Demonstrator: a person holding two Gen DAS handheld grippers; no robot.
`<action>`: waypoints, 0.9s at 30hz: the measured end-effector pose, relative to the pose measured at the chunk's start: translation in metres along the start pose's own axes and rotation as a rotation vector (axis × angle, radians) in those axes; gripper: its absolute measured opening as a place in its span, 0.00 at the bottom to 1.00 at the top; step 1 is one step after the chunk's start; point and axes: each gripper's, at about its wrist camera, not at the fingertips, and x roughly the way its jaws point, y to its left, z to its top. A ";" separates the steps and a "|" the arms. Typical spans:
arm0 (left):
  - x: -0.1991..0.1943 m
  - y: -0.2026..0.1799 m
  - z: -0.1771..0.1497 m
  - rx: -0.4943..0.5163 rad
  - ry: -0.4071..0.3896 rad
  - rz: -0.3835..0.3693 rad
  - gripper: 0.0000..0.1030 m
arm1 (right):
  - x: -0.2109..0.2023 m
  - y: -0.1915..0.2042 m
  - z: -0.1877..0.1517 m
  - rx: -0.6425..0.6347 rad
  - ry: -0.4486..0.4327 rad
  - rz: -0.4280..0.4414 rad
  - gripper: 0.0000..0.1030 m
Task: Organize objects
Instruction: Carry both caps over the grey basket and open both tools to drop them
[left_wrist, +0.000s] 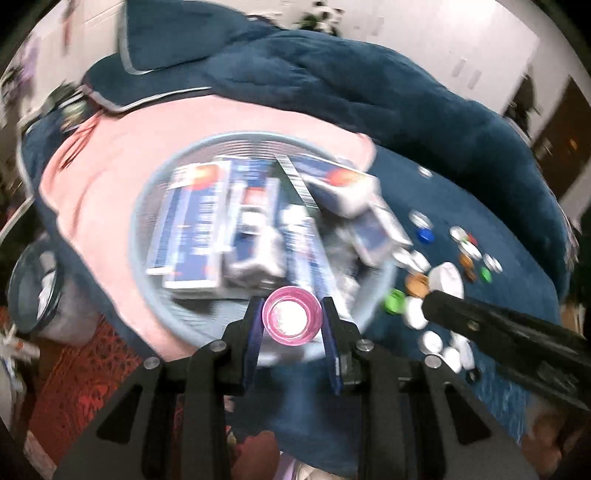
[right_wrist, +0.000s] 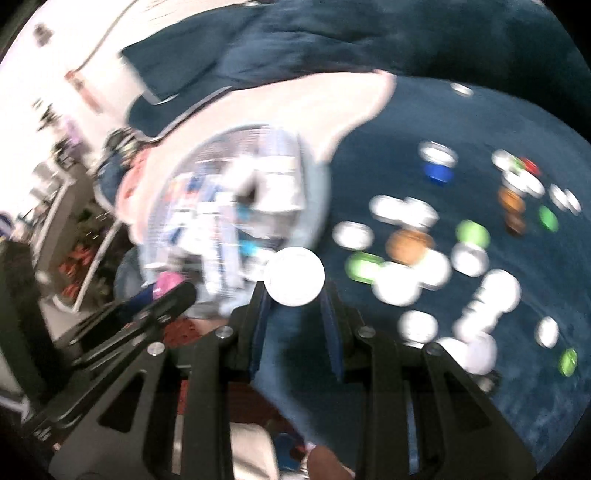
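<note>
My left gripper (left_wrist: 291, 320) is shut on a pink bottle cap (left_wrist: 291, 315), held over the near rim of a pale blue round basket (left_wrist: 147, 206) holding blue and white boxes (left_wrist: 195, 225). My right gripper (right_wrist: 294, 291) is shut on a white bottle cap (right_wrist: 294, 277), just right of the basket (right_wrist: 317, 177). It also shows in the left wrist view (left_wrist: 447, 286), holding the white cap (left_wrist: 448, 275). The left gripper shows in the right wrist view (right_wrist: 173, 291) with the pink cap (right_wrist: 166, 283). Both views are blurred by motion.
Several loose caps, white (right_wrist: 397, 286), green (right_wrist: 472, 232), brown (right_wrist: 408, 245), blue (right_wrist: 439, 172), lie scattered on the dark blue blanket (right_wrist: 406, 110) right of the basket. A pink cloth (left_wrist: 107, 192) lies under the basket. A round container (left_wrist: 33, 288) stands at far left.
</note>
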 end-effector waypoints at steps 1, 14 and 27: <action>0.002 0.006 0.001 -0.008 0.003 0.001 0.30 | 0.003 0.014 0.003 -0.019 0.000 0.019 0.28; -0.014 0.046 0.008 -0.046 -0.034 0.128 0.83 | 0.033 0.062 0.019 -0.012 0.050 0.117 0.28; -0.022 0.094 0.004 -0.218 -0.036 0.209 0.97 | 0.059 0.076 0.016 0.000 0.137 0.124 0.54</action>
